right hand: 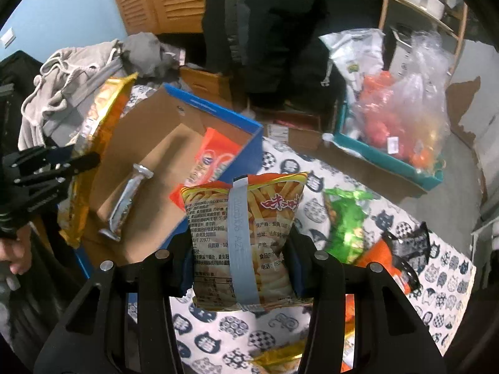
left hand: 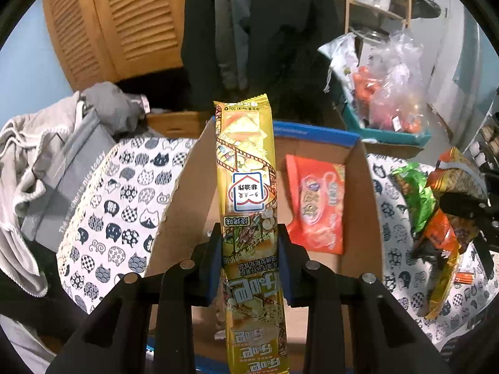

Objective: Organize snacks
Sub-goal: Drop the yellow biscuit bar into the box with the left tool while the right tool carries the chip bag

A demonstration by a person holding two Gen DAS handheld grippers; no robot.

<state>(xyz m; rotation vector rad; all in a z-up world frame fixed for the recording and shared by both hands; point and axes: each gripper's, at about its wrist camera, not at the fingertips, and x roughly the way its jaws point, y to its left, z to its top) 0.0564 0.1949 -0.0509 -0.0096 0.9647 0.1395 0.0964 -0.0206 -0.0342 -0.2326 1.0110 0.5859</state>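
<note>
My left gripper [left hand: 249,246] is shut on a long yellow snack packet [left hand: 246,168] and holds it upright over the open cardboard box [left hand: 365,205]. An orange-red snack bag [left hand: 316,205] lies inside the box. My right gripper [right hand: 240,249] is shut on a fries snack bag [right hand: 246,227] with a pale blue strip, held above the cat-print cloth [right hand: 280,321] beside the box [right hand: 224,118]. In the right wrist view the left gripper [right hand: 56,165] with its yellow packet [right hand: 93,143] shows at the left, and a silver wrapped bar [right hand: 124,202] lies on the box flap.
Green and orange snack bags [right hand: 346,227] lie on the cloth to the right. A teal box [right hand: 389,162] with plastic-bagged items stands behind. Grey clothes [left hand: 46,155] pile at the left. Dark hanging coats [left hand: 259,31], a louvred wooden door and a wire shelf stand at the back.
</note>
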